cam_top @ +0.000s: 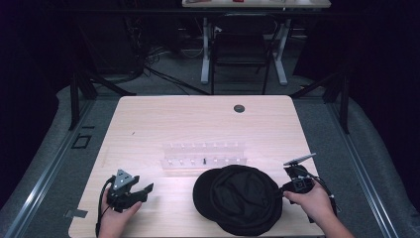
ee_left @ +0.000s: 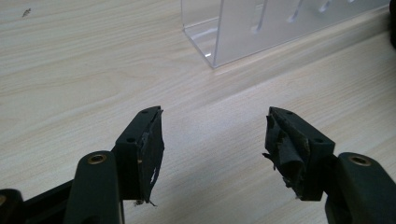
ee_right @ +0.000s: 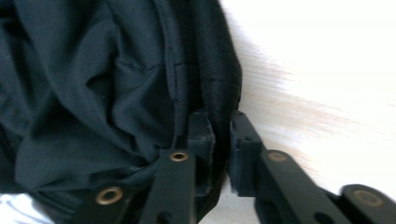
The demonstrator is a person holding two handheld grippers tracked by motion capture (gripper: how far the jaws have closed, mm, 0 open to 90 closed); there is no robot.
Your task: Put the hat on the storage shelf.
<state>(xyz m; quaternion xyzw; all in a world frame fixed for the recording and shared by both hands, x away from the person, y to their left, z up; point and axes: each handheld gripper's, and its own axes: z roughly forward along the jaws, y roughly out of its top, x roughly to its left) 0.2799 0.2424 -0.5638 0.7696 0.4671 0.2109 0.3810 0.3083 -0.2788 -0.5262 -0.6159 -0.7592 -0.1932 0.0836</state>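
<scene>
A black fabric cap (cam_top: 242, 198) lies crumpled on the wooden table (cam_top: 198, 119) near its front edge, right of centre. My right gripper (cam_top: 283, 191) is at the cap's right rim. In the right gripper view its jaws (ee_right: 222, 140) stand close together with the cap's stitched edge (ee_right: 205, 70) pinched between the pads. My left gripper (cam_top: 143, 191) rests low over the table at the front left, well apart from the cap. Its jaws (ee_left: 215, 135) are wide apart over bare wood, and the pads (ee_left: 152, 149) carry torn tape.
A clear acrylic rack (cam_top: 204, 156) with small pegs stands just behind the cap, and its near corner (ee_left: 261, 28) is ahead of my left gripper. A round cable hole (cam_top: 239, 108) sits at the table's far side. A chair (cam_top: 240, 49) and desk legs stand beyond the table.
</scene>
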